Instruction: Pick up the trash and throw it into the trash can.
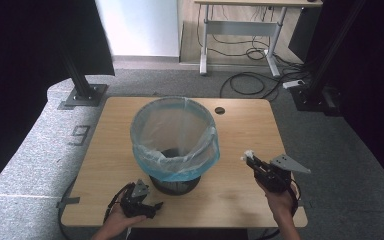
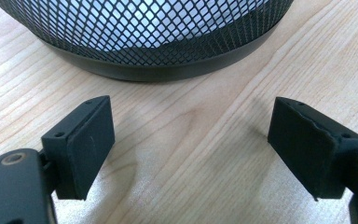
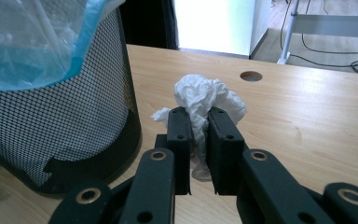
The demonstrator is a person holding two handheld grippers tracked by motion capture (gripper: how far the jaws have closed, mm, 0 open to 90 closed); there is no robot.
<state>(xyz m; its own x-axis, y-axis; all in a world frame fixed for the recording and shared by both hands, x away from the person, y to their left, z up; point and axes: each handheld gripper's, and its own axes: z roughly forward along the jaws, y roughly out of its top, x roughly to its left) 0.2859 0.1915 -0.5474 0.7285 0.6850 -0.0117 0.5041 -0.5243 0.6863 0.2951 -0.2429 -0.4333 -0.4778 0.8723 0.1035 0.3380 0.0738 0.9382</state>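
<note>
The right tool (image 3: 199,133) grips a crumpled white tissue (image 3: 207,100) above the bench (image 1: 245,130), right of the lined mesh bin (image 1: 175,137). The left tool (image 2: 191,140) rests open near the bin's base.

Wooden table (image 1: 240,130), light grain, with one round cable hole (image 1: 220,110) near its far edge. Grey carpet (image 1: 330,145) lay around it, a figure nine (image 1: 81,134) marked on the floor at the left. Beyond stood a white-legged desk (image 1: 240,25) with black cables (image 1: 250,80) looped beneath, and a power strip (image 1: 295,83) beside them. Black stand on a base plate (image 1: 83,94) at far left.
</note>
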